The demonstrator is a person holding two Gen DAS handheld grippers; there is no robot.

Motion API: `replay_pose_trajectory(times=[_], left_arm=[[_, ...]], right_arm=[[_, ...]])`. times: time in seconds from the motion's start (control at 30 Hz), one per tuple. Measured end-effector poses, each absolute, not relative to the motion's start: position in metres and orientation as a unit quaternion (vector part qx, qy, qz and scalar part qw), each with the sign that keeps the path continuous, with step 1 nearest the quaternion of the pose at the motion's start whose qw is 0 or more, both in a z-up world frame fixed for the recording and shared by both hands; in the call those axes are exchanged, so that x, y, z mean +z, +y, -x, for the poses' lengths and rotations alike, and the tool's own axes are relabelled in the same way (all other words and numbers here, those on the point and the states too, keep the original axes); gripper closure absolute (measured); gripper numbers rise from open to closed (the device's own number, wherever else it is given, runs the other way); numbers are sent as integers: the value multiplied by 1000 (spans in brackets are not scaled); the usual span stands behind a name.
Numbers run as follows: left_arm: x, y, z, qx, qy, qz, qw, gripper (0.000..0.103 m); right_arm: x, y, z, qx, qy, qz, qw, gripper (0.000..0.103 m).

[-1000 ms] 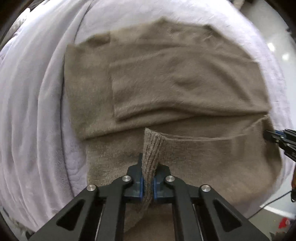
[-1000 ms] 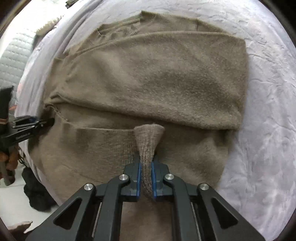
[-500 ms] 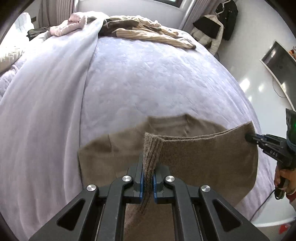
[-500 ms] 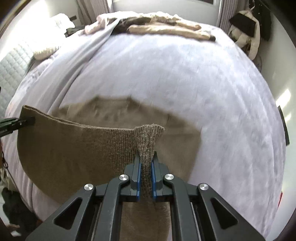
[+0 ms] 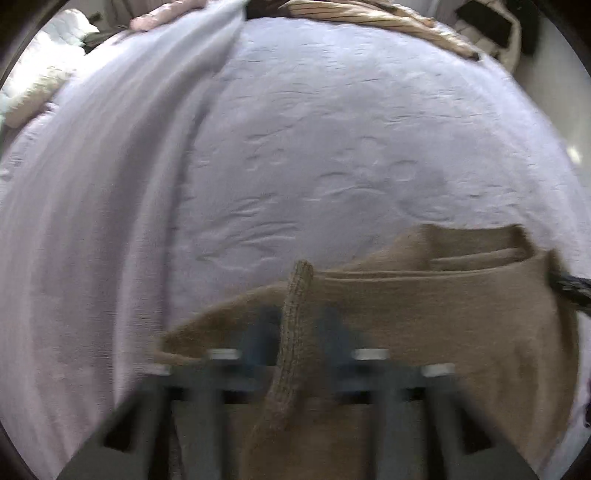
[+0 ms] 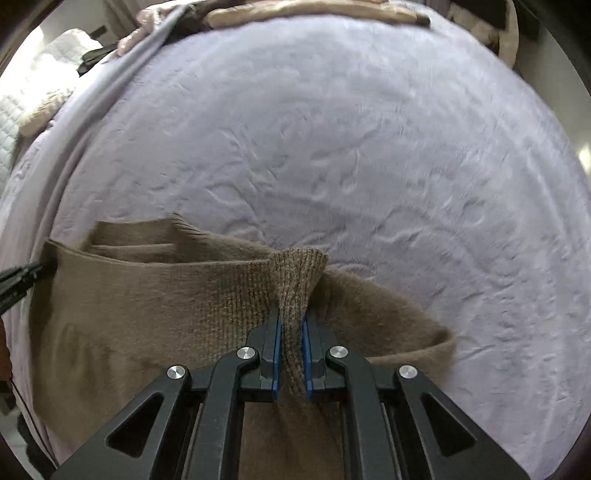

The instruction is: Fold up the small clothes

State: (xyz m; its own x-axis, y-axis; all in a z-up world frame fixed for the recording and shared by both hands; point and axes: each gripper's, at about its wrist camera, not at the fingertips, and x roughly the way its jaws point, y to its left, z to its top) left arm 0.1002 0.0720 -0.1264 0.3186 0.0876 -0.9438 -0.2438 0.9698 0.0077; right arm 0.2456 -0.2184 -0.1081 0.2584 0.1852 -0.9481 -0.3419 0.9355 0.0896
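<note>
Brown knit sweater (image 6: pixel 147 302) lies folded at the near edge of the bed (image 6: pixel 332 147), on the lavender fleece blanket (image 5: pixel 332 147) covering it. Right gripper (image 6: pixel 291 354) is clamped on the ribbed hem (image 6: pixel 299 273), blue pads pinching a bunched-up peak of it, hem stretched toward the left gripper, whose tip pokes in at the left edge of the right wrist view. Left gripper (image 5: pixel 295 332) is blurred; its jaws have just been opening and now stand apart, with a ribbed strip of hem (image 5: pixel 293 325) standing upright between them, pads not pressing it. Neckline and folded sleeve layers show behind the raised hem. Far edge of the bed: pile of other clothes (image 5: pixel 369 14), beige and striped, well apart from the sweater. Left of the bed, a white pillow (image 5: pixel 37 88). Right of the bed, a dark jacket (image 5: pixel 495 29) hangs in the far corner.
</note>
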Motion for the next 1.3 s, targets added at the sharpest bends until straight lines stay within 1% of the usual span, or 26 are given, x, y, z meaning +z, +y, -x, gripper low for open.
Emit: replay_pose_trajectory(times=[0.03, 0.07, 0.1, 0.13, 0.17, 0.2, 0.3, 0.37, 0.4, 0.43, 0.5, 0.53, 0.63, 0.67, 0.73, 0.77, 0.8, 0.9, 0.93, 1.0, 1.1, 1.3], left_arm=[[-121, 75, -97, 123, 559, 56, 818, 23], [-117, 77, -94, 128, 552, 54, 822, 23], [-114, 81, -92, 128, 555, 59, 820, 23], [-113, 84, -91, 129, 558, 64, 817, 23], [-110, 89, -88, 131, 559, 70, 815, 23], [-107, 92, -85, 132, 559, 73, 815, 23], [-95, 93, -75, 126, 553, 79, 820, 23], [-84, 91, -66, 96, 542, 112, 827, 23], [-77, 92, -65, 84, 539, 126, 829, 23], [-72, 88, -63, 59, 531, 152, 831, 23], [-71, 79, -63, 21, 527, 180, 830, 23], [-76, 71, -66, 4, 529, 183, 828, 23], [-101, 55, -78, 20, 556, 160, 815, 23], [-117, 55, -80, 35, 571, 157, 805, 23], [-132, 60, -78, 51, 582, 153, 797, 23], [-137, 64, -75, 51, 582, 156, 796, 23], [-135, 65, -72, 48, 579, 155, 799, 23], [-131, 69, -69, 71, 586, 121, 798, 23], [-131, 73, -66, 74, 590, 121, 795, 23], [-126, 83, -56, 81, 589, 136, 792, 23], [-116, 92, -34, 101, 587, 130, 793, 23], [-109, 92, 15, 97, 601, 144, 780, 23]], right_arm=[[-108, -219, -247, 166, 584, 63, 792, 89], [-107, -219, -247, 163, 583, 65, 793, 85], [-104, -219, -247, 156, 580, 76, 796, 74], [-102, -219, -247, 141, 578, 93, 799, 62], [-100, -221, -248, 121, 575, 109, 802, 43], [-98, -225, -249, 112, 574, 107, 804, 42], [-83, -248, -246, 118, 584, 32, 802, 42], [-74, -257, -238, 132, 581, 0, 803, 45], [-67, -260, -232, 149, 575, -15, 804, 53], [-62, -261, -226, 167, 569, -27, 804, 57], [-57, -259, -217, 212, 566, -60, 794, 70], [-59, -257, -213, 224, 570, -71, 788, 72], [-75, -252, -214, 216, 586, -91, 776, 73], [-82, -252, -218, 205, 592, -103, 773, 73], [-100, -263, -224, 173, 606, -135, 765, 73], [-105, -269, -225, 161, 607, -148, 764, 76], [-108, -278, -226, 155, 605, -169, 763, 78], [-105, -299, -226, 133, 594, -189, 770, 78], [-102, -303, -225, 128, 593, -184, 773, 75], [-96, -312, -222, 118, 594, -169, 777, 74], [-86, -321, -212, 132, 596, -185, 770, 74], [-75, -321, -169, 169, 605, -205, 751, 70]])
